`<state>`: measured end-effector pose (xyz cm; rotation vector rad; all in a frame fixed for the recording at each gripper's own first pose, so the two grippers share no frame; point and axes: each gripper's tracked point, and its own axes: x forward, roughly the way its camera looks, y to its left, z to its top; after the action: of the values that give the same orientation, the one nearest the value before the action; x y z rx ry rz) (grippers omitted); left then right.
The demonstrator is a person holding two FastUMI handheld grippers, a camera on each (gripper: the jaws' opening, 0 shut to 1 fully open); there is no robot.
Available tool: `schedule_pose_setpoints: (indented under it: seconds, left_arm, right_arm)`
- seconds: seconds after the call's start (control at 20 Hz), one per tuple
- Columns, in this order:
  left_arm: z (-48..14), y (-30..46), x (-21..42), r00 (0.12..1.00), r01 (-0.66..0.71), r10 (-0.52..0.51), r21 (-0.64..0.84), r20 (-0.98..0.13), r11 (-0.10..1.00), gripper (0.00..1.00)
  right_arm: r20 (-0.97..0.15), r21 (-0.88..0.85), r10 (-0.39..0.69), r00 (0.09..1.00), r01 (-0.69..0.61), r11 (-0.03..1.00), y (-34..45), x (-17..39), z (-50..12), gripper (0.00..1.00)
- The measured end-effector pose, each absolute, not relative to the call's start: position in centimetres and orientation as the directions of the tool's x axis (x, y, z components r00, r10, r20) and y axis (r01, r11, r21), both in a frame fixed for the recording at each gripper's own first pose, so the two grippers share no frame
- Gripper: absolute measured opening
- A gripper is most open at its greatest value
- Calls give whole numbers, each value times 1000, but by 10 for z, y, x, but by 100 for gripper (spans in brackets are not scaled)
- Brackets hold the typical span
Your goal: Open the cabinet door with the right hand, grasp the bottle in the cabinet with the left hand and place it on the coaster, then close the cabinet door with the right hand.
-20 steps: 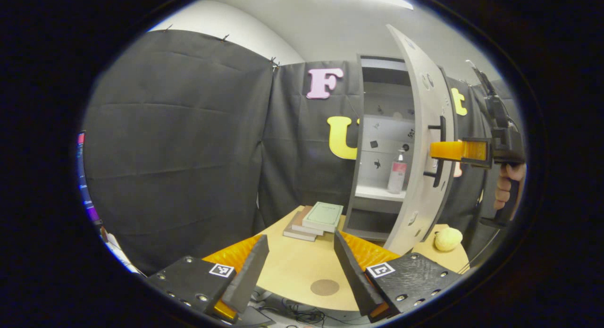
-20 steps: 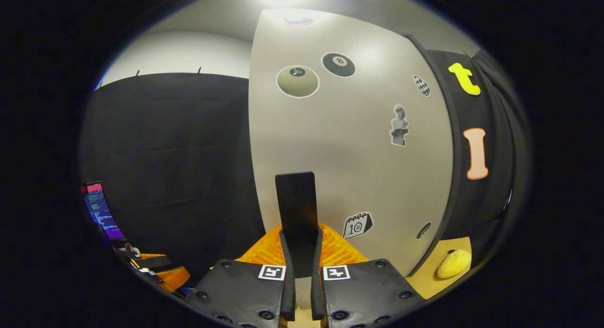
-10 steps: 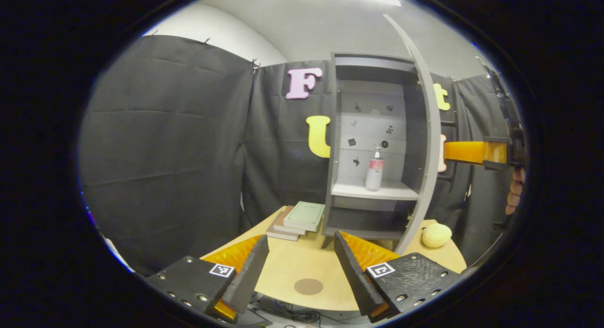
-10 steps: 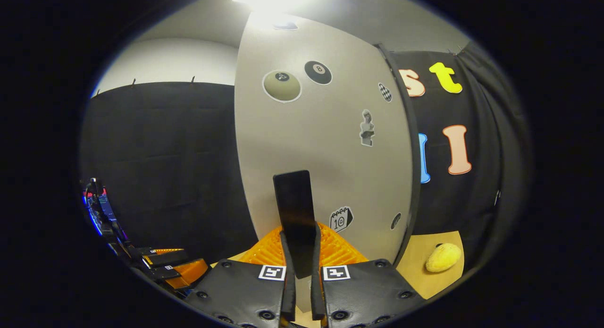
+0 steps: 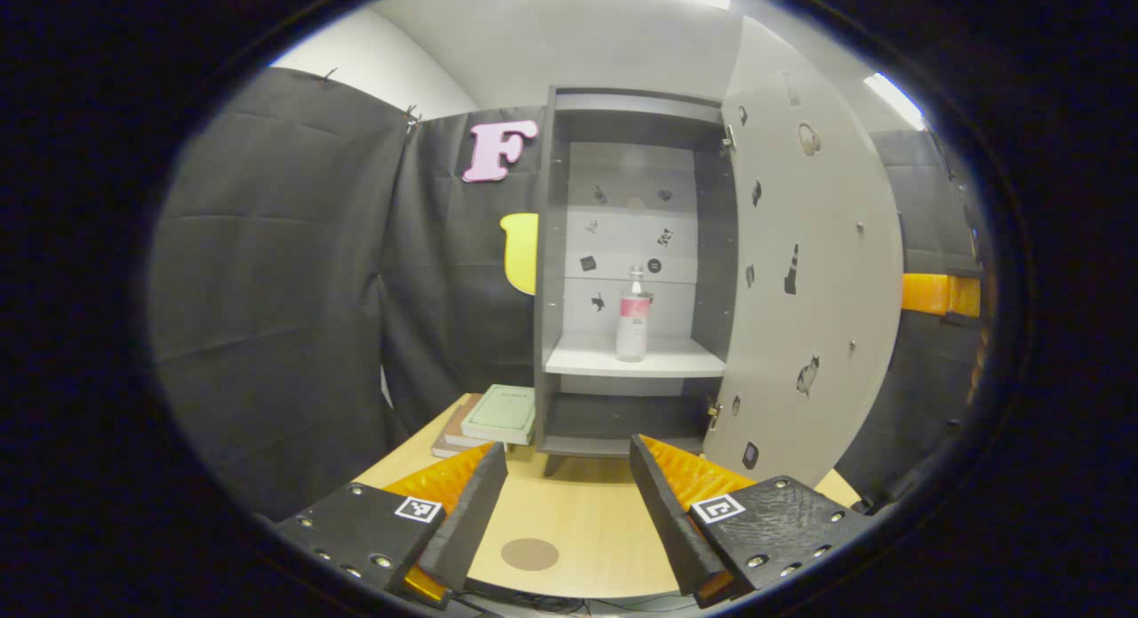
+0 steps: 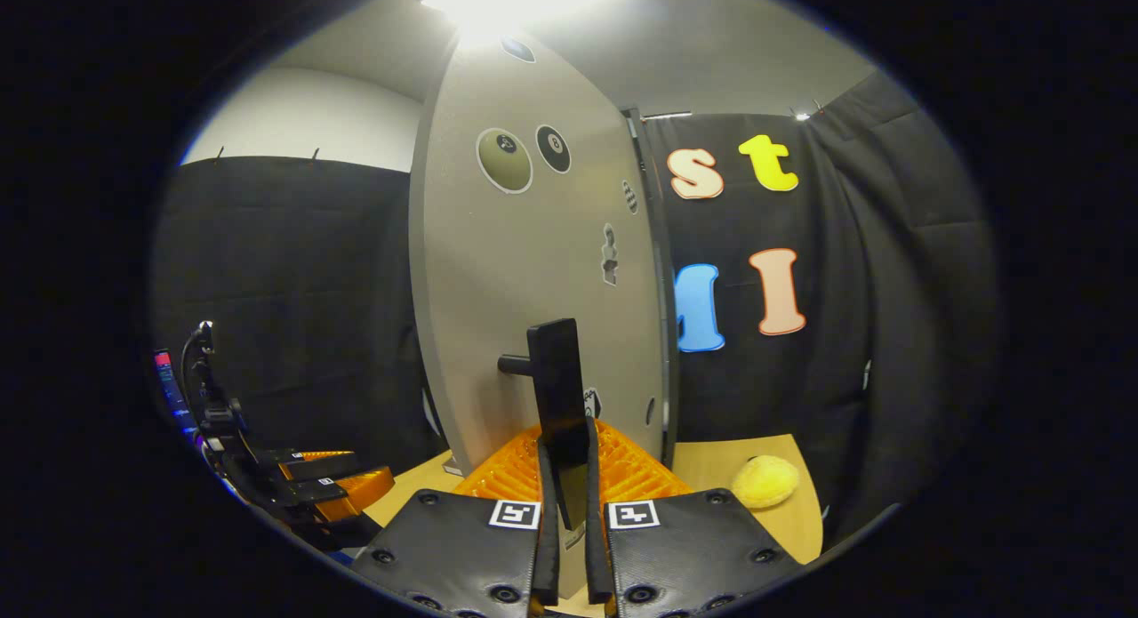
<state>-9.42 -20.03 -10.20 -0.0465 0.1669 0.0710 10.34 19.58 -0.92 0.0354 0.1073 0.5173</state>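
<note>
Both tools matter here: with the right tool point(image 6: 565, 520) pinching the door handle point(image 6: 558, 396) at lower centre and the door point(image 5: 800, 271) wide, the spread left tool point(image 5: 569, 502) should approach the bottle point(image 5: 632, 320) on the mid-frame shelf point(image 5: 633, 360) squarely, then lower it onto the coaster point(image 5: 529, 554) on the desk point(image 5: 587, 520).

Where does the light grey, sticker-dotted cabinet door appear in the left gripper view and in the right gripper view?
Left gripper view: the cabinet door stands swung open right of centre, its inner face showing.
Right gripper view: the cabinet door stands at centre, its outer face showing, and the right gripper is clamped on its black bar handle.
Shared landmark: the light wooden table under the door.
</note>
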Motion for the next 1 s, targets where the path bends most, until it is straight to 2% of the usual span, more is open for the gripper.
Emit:
schedule_pose_setpoints:
  seconds: [0.1,0.15,0.25,0.3,0.4,0.45,0.5,0.55,0.65,0.7,0.75,0.8,1.0]
  left_arm:
    - [-102,-206,-79,985,-12,6,-36,-174,999,86]
    - [-103,-206,-74,983,17,-22,-29,-185,999,84]
    - [-98,-204,-61,981,72,-75,-22,-178,997,84]
    - [-100,-202,-58,978,93,-96,-21,-184,995,84]
    - [-97,-196,-45,974,139,-142,-33,-178,990,84]
    - [-97,-193,-41,971,154,-158,-36,-180,987,86]
    - [-98,-187,-36,968,166,-171,-39,-184,985,86]
    - [-98,-181,-30,966,176,-181,-44,-184,983,86]
    - [-98,-171,-18,961,203,-212,-68,-180,977,84]
    - [-98,-165,-13,958,216,-226,-78,-178,973,84]
    - [-98,-158,-7,955,227,-239,-86,-176,970,84]
    - [-98,-151,-2,953,235,-248,-92,-173,967,84]
    - [-98,-130,23,947,260,-276,-113,-165,959,86]
  right_arm:
    - [-100,42,409,907,-407,913,177,109,-9,13]
    - [-103,41,364,926,-362,931,168,110,-9,9]
    - [-116,47,283,952,-280,959,154,109,-14,17]
    - [-122,72,268,956,-260,963,153,105,-13,0]
    - [-132,140,256,958,-237,961,164,102,-16,5]
    - [-138,157,239,961,-217,963,164,101,-17,1]
    - [-144,149,212,967,-191,970,161,99,-19,7]
    - [-147,120,177,973,-160,980,152,99,-20,8]
    - [-166,73,112,980,-101,992,137,94,-24,8]
    - [-172,71,81,982,-70,995,133,90,-25,3]
    - [-171,71,35,985,-23,997,128,88,-28,8]
    - [-163,68,-13,986,24,997,123,86,-29,8]
    - [-207,99,-135,969,158,982,111,62,-42,3]
